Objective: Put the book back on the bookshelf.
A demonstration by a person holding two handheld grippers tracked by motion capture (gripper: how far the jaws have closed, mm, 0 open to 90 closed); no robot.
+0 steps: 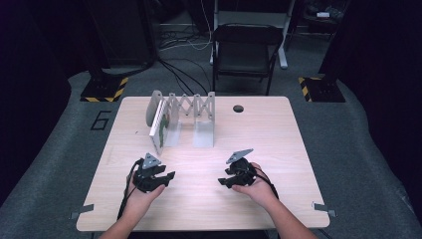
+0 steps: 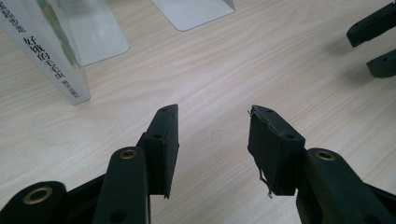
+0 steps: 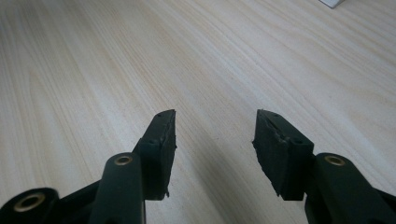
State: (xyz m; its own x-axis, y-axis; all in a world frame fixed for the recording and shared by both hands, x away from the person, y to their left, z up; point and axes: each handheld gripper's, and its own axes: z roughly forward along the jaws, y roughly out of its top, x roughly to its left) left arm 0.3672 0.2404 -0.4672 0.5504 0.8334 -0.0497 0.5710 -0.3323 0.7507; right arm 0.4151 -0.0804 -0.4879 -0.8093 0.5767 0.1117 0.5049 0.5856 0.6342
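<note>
Both grippers sat low over bare table [image 1: 278,149], jaws parted and empty — left gripper [image 1: 169,176] just short of the book [image 1: 160,125] leaning in the rack [image 1: 191,107], right gripper [image 1: 222,181] well apart with open wood around.

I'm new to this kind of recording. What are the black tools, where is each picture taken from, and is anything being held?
A person holds a hand-held clamp tool in each hand: the left gripper and right gripper. One camera looks down from above; the others ride on each tool, looking along its fingers. On the wooden table a book leans in an expandable metal book rack. Both grippers are open and hold nothing.
</note>
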